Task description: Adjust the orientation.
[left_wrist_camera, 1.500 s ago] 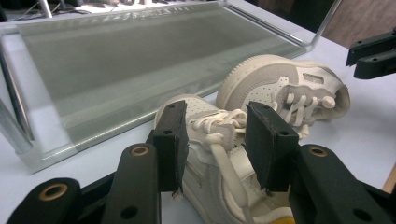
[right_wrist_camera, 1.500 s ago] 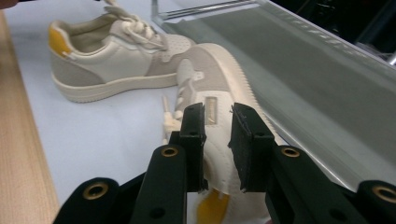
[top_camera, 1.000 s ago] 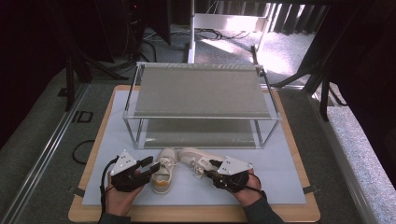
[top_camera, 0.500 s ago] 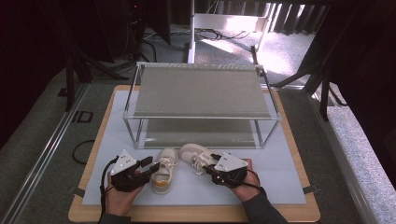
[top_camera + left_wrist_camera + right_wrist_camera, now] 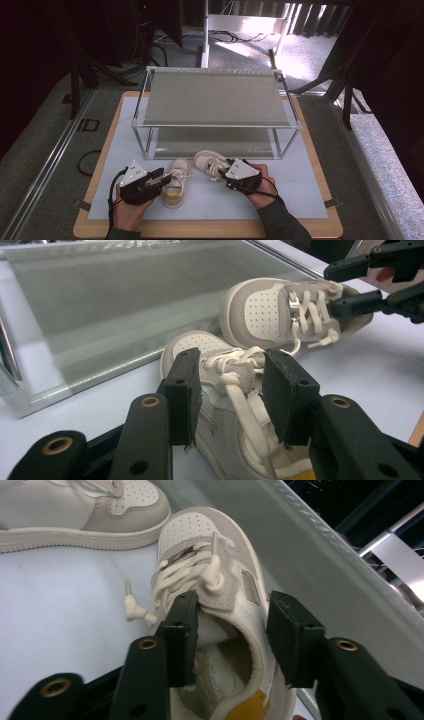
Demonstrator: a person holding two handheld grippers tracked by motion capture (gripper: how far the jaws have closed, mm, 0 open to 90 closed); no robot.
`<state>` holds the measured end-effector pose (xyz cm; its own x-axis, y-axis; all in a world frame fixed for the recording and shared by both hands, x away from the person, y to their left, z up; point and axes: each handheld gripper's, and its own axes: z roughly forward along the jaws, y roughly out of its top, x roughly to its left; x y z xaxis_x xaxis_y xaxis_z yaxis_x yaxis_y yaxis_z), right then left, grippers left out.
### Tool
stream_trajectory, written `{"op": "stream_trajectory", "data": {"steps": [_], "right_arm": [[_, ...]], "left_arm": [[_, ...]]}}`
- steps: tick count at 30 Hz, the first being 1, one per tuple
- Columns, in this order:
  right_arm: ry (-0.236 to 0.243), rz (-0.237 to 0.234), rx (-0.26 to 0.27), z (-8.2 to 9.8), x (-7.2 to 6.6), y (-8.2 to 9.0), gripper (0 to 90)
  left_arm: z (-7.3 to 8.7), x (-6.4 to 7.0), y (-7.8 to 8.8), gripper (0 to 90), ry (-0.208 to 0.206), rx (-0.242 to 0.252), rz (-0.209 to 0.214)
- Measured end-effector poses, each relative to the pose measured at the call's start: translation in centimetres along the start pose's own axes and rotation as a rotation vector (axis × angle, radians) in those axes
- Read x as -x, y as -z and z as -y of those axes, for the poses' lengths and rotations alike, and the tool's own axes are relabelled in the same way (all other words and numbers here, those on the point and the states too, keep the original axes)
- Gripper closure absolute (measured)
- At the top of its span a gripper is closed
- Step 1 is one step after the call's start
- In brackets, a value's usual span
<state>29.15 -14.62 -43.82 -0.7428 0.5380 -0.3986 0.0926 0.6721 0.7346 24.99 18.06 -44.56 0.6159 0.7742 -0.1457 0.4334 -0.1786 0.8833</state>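
Near the front edge of the white mat (image 5: 300,200), just ahead of the two-tier rack (image 5: 215,100), I've got one small shoe per gripper.

Left gripper (image 5: 232,390): jaws spread, straddling the collar and tongue of the left shoe (image 5: 175,182). Pads sit either side of the laces, one on the outer side, one looks to be over the opening. Can't tell if they're actually pressing; gap looks wider than what's between them. Shoe flat on the mat, toe pointing at the rack.

Right gripper (image 5: 235,640): same setup on the right shoe (image 5: 210,162). One jaw inside the opening against the tongue, the other outside the side wall, clear gap on that side. So parted, not clamped. This shoe lies angled, toe towards the rack's lower shelf (image 5: 215,142), close to the left shoe's toe.

Why the collar: it's the stiffest thin edge on a soft shoe, one jaw in, one out gives a solid pinch without crushing the toe box.

My read: both are lined up to grab, likely destination is the rack, both shelves bare. Watch the loose lace ends.
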Motion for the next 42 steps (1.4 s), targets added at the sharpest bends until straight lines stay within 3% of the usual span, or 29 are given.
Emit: {"op": "stream_trajectory", "data": {"steps": [9, 11, 12, 13, 14, 16, 22, 23, 25, 30, 36, 42], "right_arm": [[-0.079, -0.024, -0.002, -0.2, 0.8, -0.1, 62.2], [-0.109, -0.021, -0.006, -0.2, 1.1, -0.1, 74.9], [-0.109, -0.021, -0.006, -0.2, 1.1, -0.1, 74.9], [-0.182, -0.06, 0.023, 0.1, 1.7, 0.2, 83.5], [-0.182, -0.06, 0.023, 0.1, 1.7, 0.2, 83.5], [-0.229, -0.084, 0.023, 0.2, 2.4, 0.3, 84.9], [-0.219, -0.075, 0.005, 0.4, 2.3, 0.4, 83.2], [-0.221, -0.069, 0.008, 0.5, 2.3, 0.4, 77.7], [-0.223, -0.069, 0.009, 0.6, 2.4, 0.4, 76.4], [-0.244, -0.086, 0.017, 0.9, 2.9, 0.3, 69.1], [-0.228, -0.106, -0.005, 1.2, 1.9, -0.6, 60.9], [-0.265, -0.144, -0.039, 1.2, 2.4, -1.8, 61.0]], "left_arm": [[-0.1, -0.1, 0.3, 58.9, 0.0, 0.013, -0.004], [0.0, 0.0, 0.2, 58.9, 0.002, 0.011, -0.004], [0.0, 0.0, 0.2, 58.8, 0.002, 0.011, -0.004], [0.0, 0.0, 0.1, 58.8, 0.003, 0.011, -0.003], [0.0, 0.0, 0.1, 58.8, 0.002, 0.01, -0.002], [0.0, 0.0, 0.1, 58.9, 0.001, 0.008, 0.001], [-0.1, 0.2, 0.1, 57.7, -0.005, 0.009, 0.002], [0.0, 0.2, 0.0, 56.3, -0.005, 0.005, -0.001], [0.0, 0.2, -0.1, 55.5, -0.008, -0.002, -0.001], [0.2, 0.2, -0.4, 53.2, -0.007, -0.011, -0.005], [0.3, 0.1, -0.8, 52.0, -0.005, -0.03, -0.014], [0.4, 0.1, -1.7, 50.8, -0.011, -0.069, -0.013]]}}
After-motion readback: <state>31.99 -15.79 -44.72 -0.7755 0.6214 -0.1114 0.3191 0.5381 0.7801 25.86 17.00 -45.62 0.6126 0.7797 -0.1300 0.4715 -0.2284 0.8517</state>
